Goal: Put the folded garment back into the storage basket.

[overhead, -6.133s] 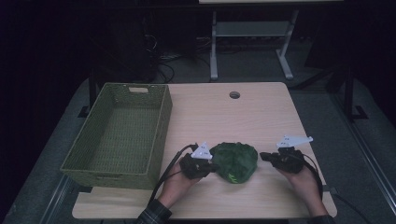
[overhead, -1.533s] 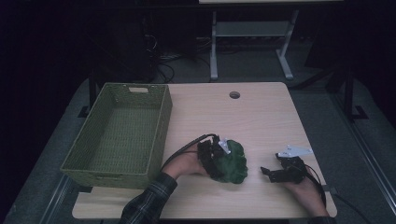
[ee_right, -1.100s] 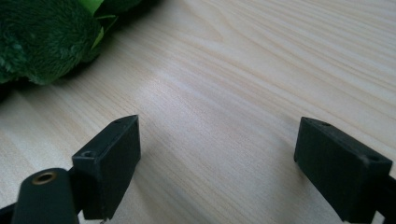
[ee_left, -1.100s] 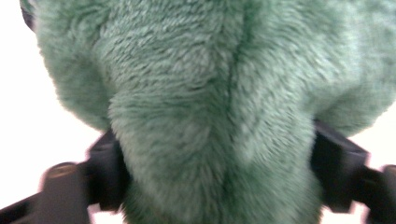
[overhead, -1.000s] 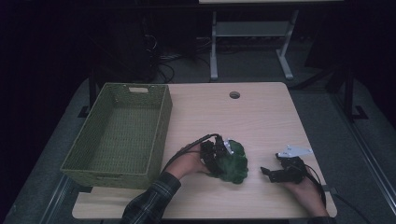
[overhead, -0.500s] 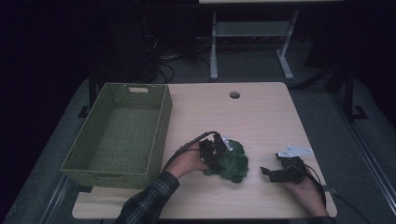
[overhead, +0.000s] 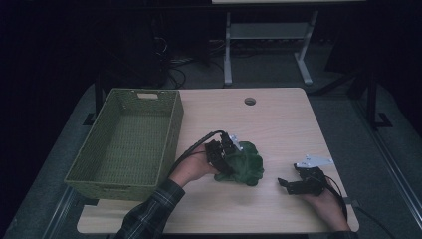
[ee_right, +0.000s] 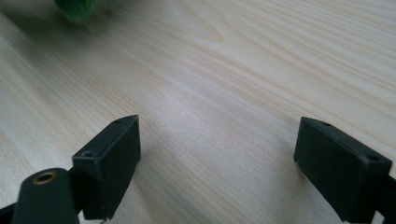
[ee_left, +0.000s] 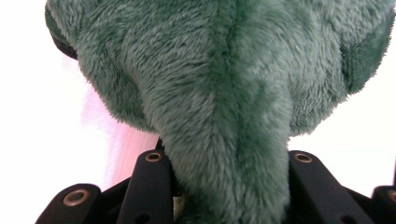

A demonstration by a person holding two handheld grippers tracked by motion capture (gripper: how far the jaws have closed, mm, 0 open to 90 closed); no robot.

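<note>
Fuzzy dark-green plush toy (ee_left: 224, 93) bunches, clamped between the left gripper (overhead: 225, 152) jaws after closing; right gripper (overhead: 293, 183) gapes empty; basket (overhead: 99, 164) beyond.

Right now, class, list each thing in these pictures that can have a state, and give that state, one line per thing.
Plush toy: on the table, a fold pinched in the left claw.
Basket: upright, nothing in it.
Left claw: jaws just closed on the toy's fur.
Right claw: open, nothing between its jaws, low over the table.
Table: wood top, round hole near its far edge.
</note>
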